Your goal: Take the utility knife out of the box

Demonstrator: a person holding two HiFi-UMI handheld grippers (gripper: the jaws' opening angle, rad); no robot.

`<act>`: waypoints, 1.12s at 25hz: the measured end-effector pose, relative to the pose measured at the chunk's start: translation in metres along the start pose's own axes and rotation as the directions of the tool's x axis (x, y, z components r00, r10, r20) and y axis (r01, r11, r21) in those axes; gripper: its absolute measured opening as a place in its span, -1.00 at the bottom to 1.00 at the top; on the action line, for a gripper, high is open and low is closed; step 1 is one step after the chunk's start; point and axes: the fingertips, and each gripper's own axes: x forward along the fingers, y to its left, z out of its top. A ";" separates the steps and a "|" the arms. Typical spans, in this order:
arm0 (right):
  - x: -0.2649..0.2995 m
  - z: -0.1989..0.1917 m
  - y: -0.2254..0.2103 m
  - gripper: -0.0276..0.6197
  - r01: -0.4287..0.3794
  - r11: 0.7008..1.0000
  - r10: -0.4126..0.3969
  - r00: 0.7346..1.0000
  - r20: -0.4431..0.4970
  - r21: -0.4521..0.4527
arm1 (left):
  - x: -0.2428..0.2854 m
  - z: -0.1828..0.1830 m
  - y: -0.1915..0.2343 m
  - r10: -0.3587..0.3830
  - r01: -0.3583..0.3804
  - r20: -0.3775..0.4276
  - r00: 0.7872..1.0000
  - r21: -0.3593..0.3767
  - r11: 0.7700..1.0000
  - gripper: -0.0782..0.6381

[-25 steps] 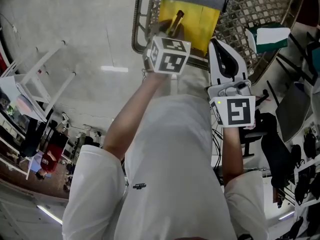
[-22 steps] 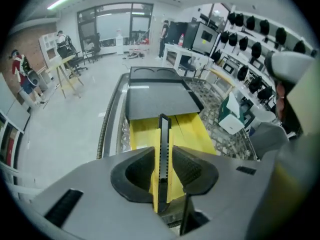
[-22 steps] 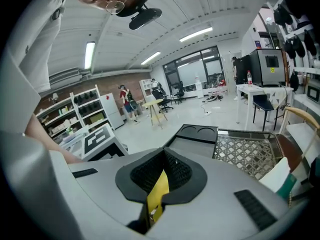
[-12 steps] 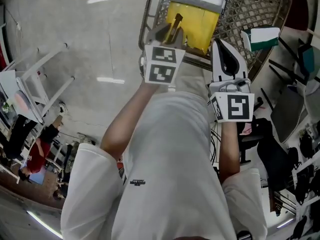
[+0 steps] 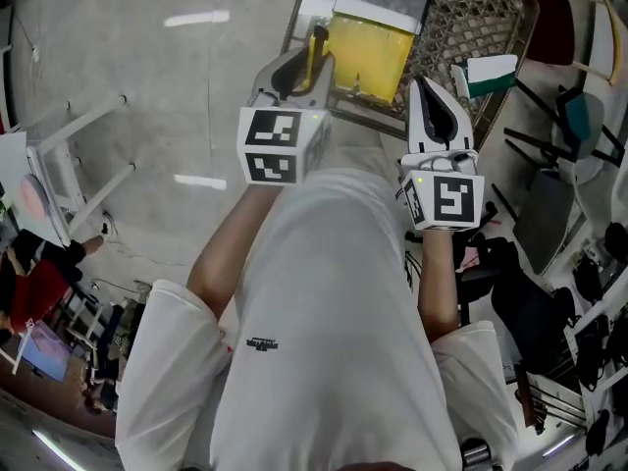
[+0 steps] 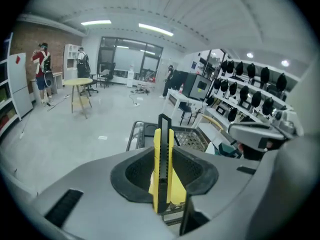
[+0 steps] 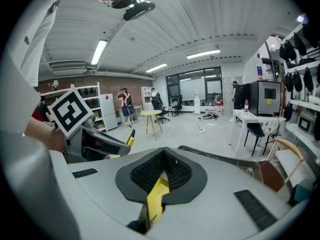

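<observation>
Up went your left gripper, lifting the knife clear of the box, which sat below and beyond the jaws. Left jaws clamped the knife upright. Right gripper jaws were drawn together, box yellow in their gap; pinch unclear. Risk: narrow grip, so a jolt could pivot or drop the knife. Count: one knife, one box, two grippers.

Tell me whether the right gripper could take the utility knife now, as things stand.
Probably not yet. The right gripper looks shut on an edge of the yellow box, so its jaws are occupied. The utility knife stands clamped in the left gripper beside it, with nothing between them.
</observation>
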 end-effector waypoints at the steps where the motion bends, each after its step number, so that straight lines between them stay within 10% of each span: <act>1: -0.004 0.004 0.002 -0.92 0.005 1.000 -0.005 1.000 0.005 0.001 | -0.010 0.007 0.000 0.003 -0.003 0.023 1.000 0.001 1.000 -0.47; 28: -0.061 0.084 0.025 -0.92 0.053 0.995 -0.038 0.985 0.166 -0.084 | -0.172 0.077 0.013 0.024 -0.028 0.421 0.907 0.003 1.000 -0.47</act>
